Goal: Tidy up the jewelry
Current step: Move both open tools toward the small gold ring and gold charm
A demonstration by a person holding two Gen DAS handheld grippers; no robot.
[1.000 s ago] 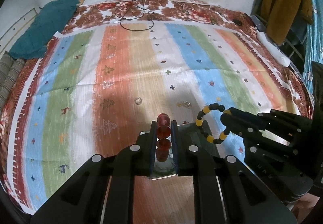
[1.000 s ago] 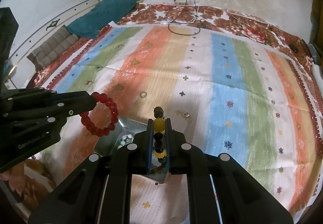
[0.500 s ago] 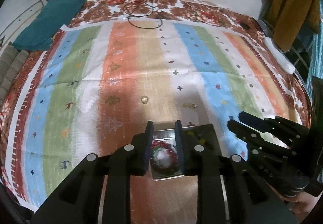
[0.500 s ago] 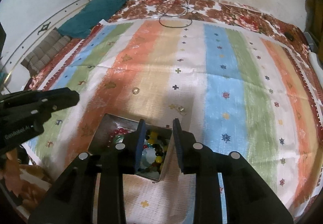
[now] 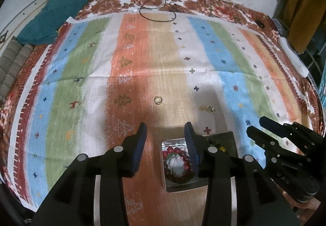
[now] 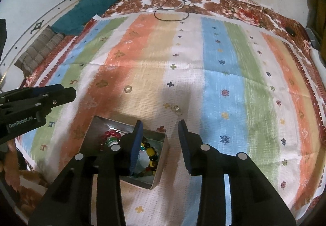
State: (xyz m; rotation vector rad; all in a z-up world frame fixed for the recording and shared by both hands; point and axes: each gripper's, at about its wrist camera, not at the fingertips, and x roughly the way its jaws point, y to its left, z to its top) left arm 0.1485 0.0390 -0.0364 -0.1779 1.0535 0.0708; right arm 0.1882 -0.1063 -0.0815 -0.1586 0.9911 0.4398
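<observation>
A metal tin (image 5: 231, 138) (image 6: 162, 152) sits on the striped cloth near me. A red bead bracelet (image 5: 179, 161) (image 6: 110, 135) lies in its left part and a yellow-and-black bead bracelet (image 6: 150, 157) (image 5: 217, 144) in its right part. My left gripper (image 5: 165, 130) is open and empty above the tin's left side. My right gripper (image 6: 160, 126) is open and empty above the tin's right edge; it also shows in the left wrist view (image 5: 256, 126). A small ring (image 5: 158, 100) (image 6: 128, 89) and a small gold earring piece (image 5: 207, 108) (image 6: 176, 108) lie on the cloth beyond the tin.
A teal cloth (image 5: 59, 14) and striped cushions (image 5: 12, 65) lie at the far left. A black cable (image 5: 156, 8) loops at the cloth's far edge by the wall. A mustard garment (image 5: 299, 6) hangs at the far right.
Both grippers held bracelets a second ago, red in the left, yellow-and-black in the right. Both opened and dropped them into the tin, and the jaws have since spread wider.
</observation>
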